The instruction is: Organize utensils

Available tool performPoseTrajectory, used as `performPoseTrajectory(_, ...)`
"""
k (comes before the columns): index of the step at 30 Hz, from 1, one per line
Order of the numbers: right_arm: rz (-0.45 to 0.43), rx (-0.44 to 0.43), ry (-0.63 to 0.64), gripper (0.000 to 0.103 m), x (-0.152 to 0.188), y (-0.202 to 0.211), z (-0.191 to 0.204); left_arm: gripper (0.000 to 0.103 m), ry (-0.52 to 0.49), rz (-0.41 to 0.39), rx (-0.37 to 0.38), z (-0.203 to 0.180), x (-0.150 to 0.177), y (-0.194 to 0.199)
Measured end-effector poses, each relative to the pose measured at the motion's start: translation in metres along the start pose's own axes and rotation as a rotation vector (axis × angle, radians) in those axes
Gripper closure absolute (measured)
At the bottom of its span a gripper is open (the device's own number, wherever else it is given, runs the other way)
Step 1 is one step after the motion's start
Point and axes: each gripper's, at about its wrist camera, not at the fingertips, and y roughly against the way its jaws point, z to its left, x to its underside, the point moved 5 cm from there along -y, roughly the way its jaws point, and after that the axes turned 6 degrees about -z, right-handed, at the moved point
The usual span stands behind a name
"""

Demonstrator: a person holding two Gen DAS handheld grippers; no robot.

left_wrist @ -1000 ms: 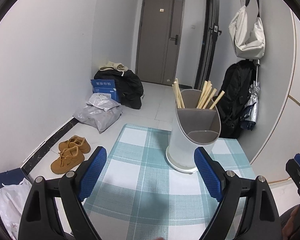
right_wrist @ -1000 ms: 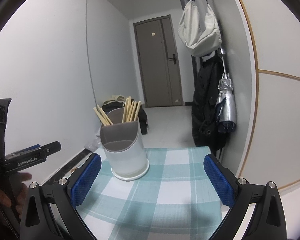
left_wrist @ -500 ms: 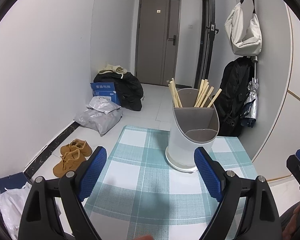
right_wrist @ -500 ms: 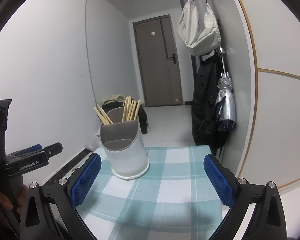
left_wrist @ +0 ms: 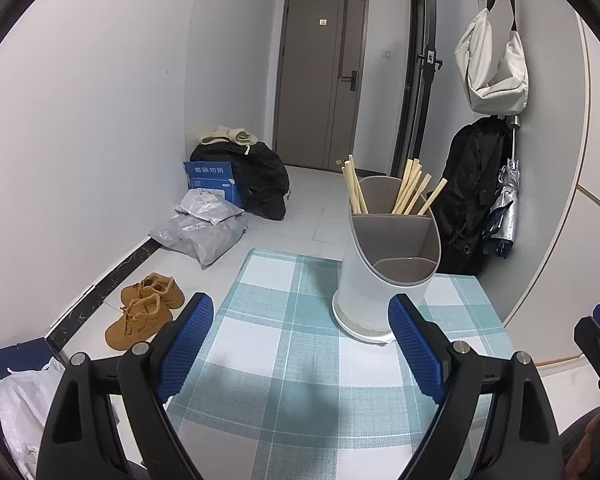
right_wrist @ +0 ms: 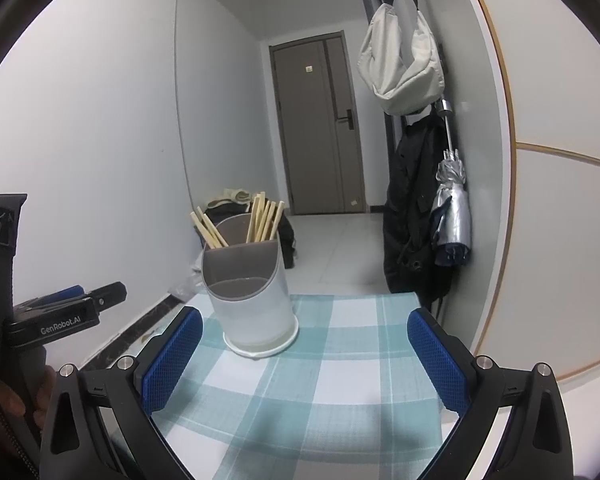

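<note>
While both grippers, left gripper (left_wrist: 300, 344) and right gripper (right_wrist: 306, 354), sit wide open holding nothing, just beyond them on the checked counter (left_wrist: 284, 360) stands one white-and-grey plastic holder (left_wrist: 384, 264), its back compartment holding roughly eight wooden chopsticks (left_wrist: 410, 194).

— What's on the table (left_wrist: 284, 364)?
— A teal and white checked cloth (right_wrist: 332, 372) covers it. One white utensil holder (left_wrist: 384, 276) stands on the cloth toward the far edge, wooden chopsticks (left_wrist: 410, 192) upright in its back compartment.
— Anything else?
— Only that.
</note>
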Motion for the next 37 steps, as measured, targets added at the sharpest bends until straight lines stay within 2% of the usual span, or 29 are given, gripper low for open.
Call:
performPoseTrajectory(15,0.013,0.028,-0.024,0.000,0.0015,-0.0004,-0.0050,0.017,-0.020,0.017,-0.014,-0.0008,0.0029,-0.0023)
performPoseTrajectory(37,0.021,0.043,0.031,0.000,0.0061,-0.0014,0.0031,0.017,-0.023,0.008,-0.036,0.0020,0.0028,0.0011)
